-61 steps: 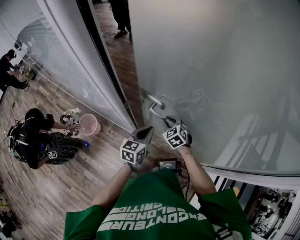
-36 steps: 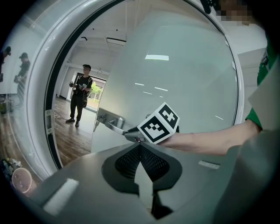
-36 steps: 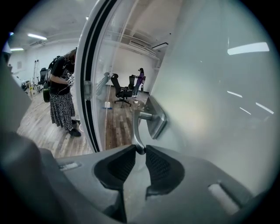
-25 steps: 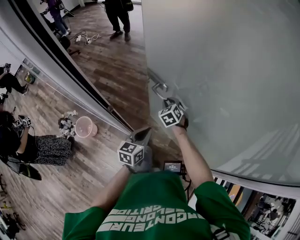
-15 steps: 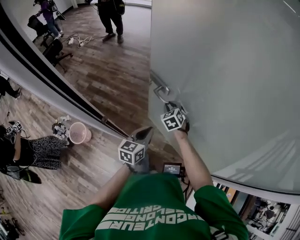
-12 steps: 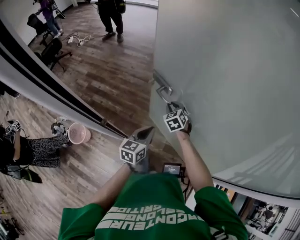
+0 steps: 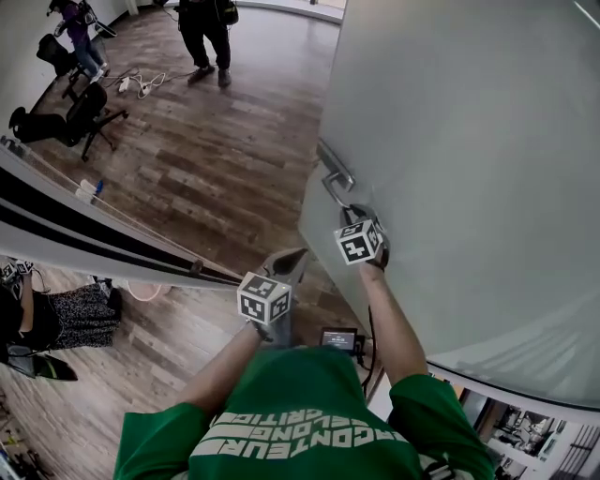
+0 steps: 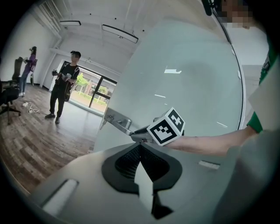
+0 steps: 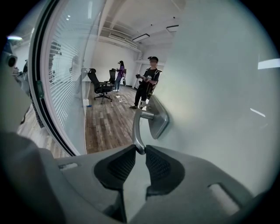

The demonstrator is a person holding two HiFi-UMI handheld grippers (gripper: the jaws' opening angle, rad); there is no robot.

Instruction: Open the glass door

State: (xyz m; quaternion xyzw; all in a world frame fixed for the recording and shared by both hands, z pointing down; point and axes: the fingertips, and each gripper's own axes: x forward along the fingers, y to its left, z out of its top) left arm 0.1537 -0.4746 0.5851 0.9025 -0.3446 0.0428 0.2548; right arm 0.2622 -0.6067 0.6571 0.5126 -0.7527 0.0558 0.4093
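The frosted glass door (image 7: 469, 141) stands swung open at the right. Its metal lever handle (image 7: 335, 178) juts from the door's left edge. My right gripper (image 7: 352, 214) is shut on the end of that lever. In the right gripper view the bent handle (image 9: 136, 127) runs down between the dark pads (image 9: 120, 164), and the right gripper (image 9: 140, 151) pinches it. My left gripper (image 7: 291, 258) hangs lower and to the left, away from the door. In its own view the left gripper (image 8: 141, 146) is shut with nothing in it.
A glass partition with a dark frame (image 7: 94, 239) runs across the left. Beyond it lies wood floor with an office chair (image 7: 66, 112), floor cables (image 7: 141, 86) and a standing person (image 7: 202, 28). Another person (image 7: 56, 314) sits low at the left.
The door has swung further open, so more of the room beyond shows. My right gripper has gone with the handle, up and to the right. The left gripper has barely moved.
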